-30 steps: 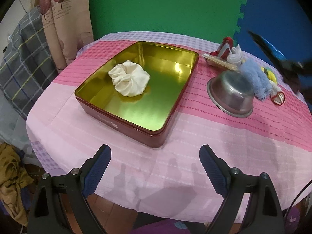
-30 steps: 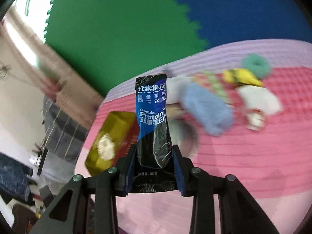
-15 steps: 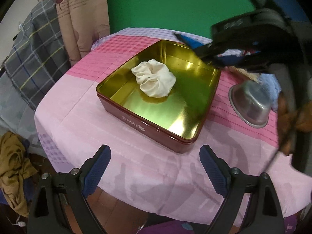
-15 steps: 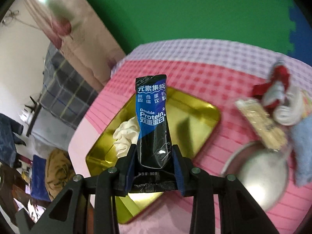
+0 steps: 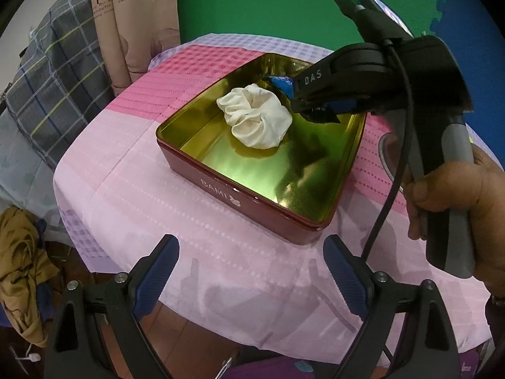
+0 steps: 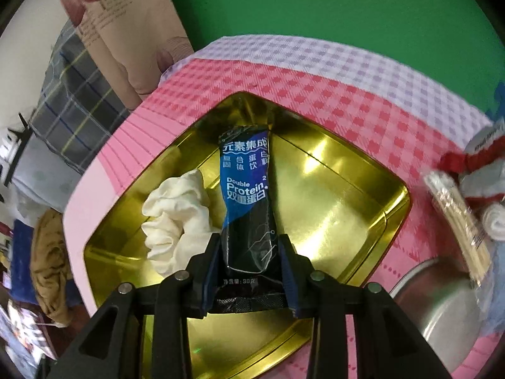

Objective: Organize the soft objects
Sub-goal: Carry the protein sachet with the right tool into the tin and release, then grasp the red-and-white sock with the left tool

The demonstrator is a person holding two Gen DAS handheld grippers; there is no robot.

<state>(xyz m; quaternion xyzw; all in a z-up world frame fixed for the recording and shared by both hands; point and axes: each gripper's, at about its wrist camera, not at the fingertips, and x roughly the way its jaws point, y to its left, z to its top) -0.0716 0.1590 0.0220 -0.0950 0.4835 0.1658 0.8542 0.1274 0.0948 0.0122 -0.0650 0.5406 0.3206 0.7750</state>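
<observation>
Now that your right claw (image 6: 249, 252) has swung the gripped sachet (image 6: 246, 195) over the tin (image 6: 331, 202) at frame centre, release beside the scrunchie (image 6: 176, 218); left claw (image 5: 251, 271) gapes empty.

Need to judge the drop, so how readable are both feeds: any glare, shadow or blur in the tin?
Left wrist view: sharp; the right gripper throws a dark shadow across the gold tin floor beside the white scrunchie. Right wrist view: bright glare patches on the tin floor, protein sachet print crisp, right edge smeared, strong fisheye bending.
</observation>
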